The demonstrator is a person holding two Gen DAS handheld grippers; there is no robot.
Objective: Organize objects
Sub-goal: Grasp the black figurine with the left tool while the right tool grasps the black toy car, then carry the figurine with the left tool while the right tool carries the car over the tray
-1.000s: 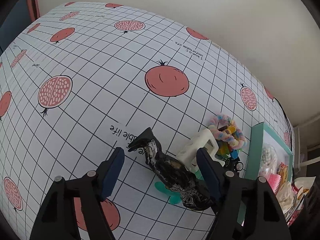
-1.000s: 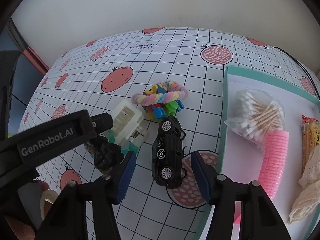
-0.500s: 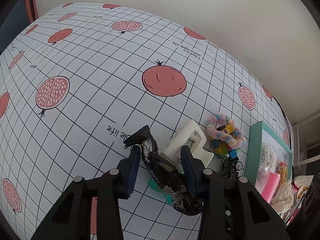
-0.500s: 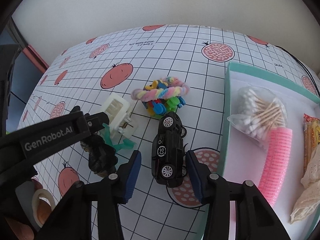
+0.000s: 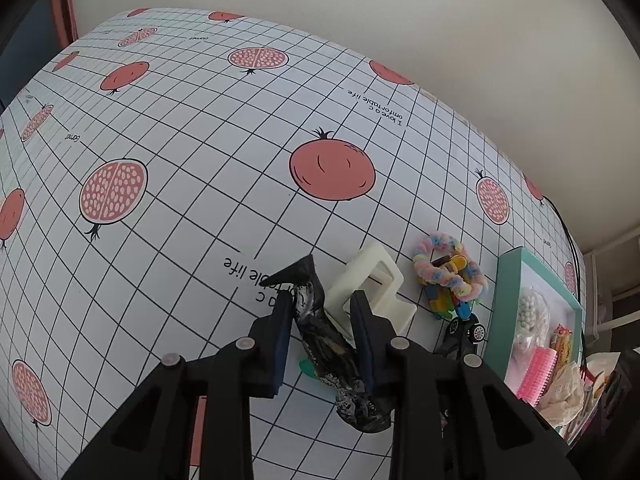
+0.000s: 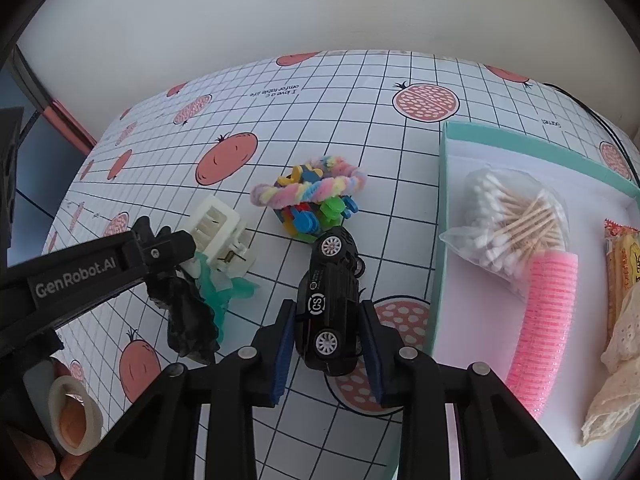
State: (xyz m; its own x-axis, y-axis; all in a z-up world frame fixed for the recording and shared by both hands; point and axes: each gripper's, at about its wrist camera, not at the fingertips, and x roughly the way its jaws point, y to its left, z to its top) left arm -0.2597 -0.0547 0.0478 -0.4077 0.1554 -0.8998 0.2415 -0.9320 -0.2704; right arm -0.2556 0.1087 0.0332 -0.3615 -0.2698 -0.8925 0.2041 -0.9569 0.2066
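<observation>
A black, silver-marbled hair piece (image 5: 320,336) lies on the pomegranate-print tablecloth, over a green claw clip (image 6: 224,292) and against a white claw clip (image 5: 368,280). My left gripper (image 5: 322,299) has narrowed onto the black hair piece, with both pads at its sides. In the right wrist view that black piece (image 6: 188,320) sits under the left gripper's finger (image 6: 168,244). A black toy car (image 6: 330,304) stands on the table between the pads of my right gripper (image 6: 328,308). Slim gaps remain on both sides of it.
A pastel scrunchie (image 6: 308,190) lies over coloured clips (image 6: 308,220) behind the car. The teal tray (image 6: 520,140) to the right holds bagged cotton swabs (image 6: 508,224), a pink roller (image 6: 548,320), a snack packet (image 6: 624,256) and lace cloth (image 6: 616,360). A hand (image 6: 72,420) shows at bottom left.
Both grippers have narrowed from wide open. The left has closed in on the black hair piece, and the right has drawn in around the toy car. No object has been lifted.
</observation>
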